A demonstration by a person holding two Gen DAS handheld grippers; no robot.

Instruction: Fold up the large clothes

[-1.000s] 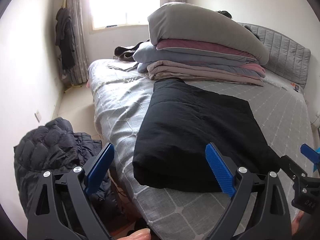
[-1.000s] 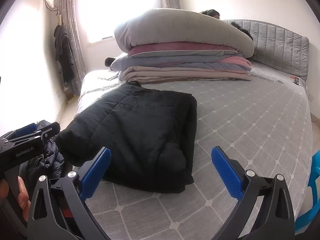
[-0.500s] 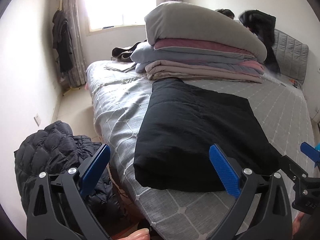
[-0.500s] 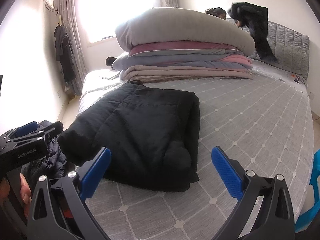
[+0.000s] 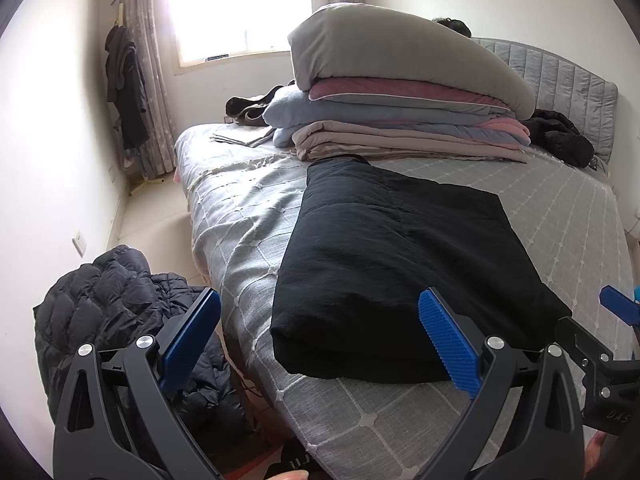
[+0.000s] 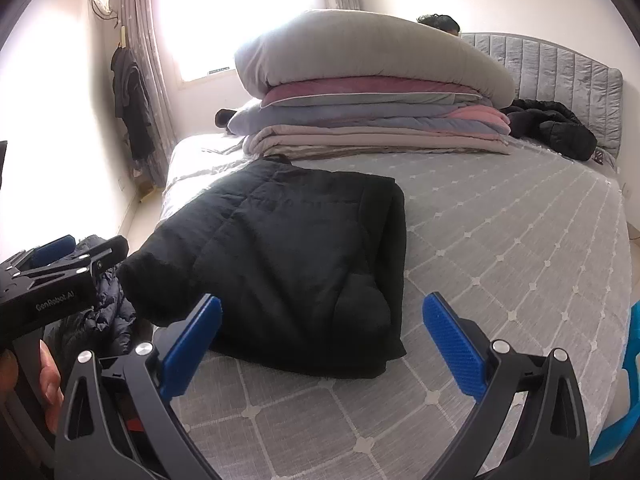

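A black quilted jacket (image 5: 400, 264) lies folded into a rectangle on the grey bed (image 5: 248, 216); it also shows in the right wrist view (image 6: 288, 256). My left gripper (image 5: 320, 336) is open and empty, held just short of the jacket's near edge at the bed's corner. My right gripper (image 6: 320, 340) is open and empty, above the bed in front of the jacket's near right corner. The left gripper shows at the left of the right wrist view (image 6: 60, 276).
A tall stack of folded quilts (image 5: 400, 96) fills the far side of the bed. A second black jacket (image 6: 552, 128) lies crumpled by the headboard. A dark puffer jacket (image 5: 116, 320) is heaped on the floor left of the bed. A person's head (image 6: 438, 24) shows behind the quilts.
A person behind the quilts held up a black jacket half a second ago; it now lies crumpled by the headboard. Both grippers stayed open and barely moved.
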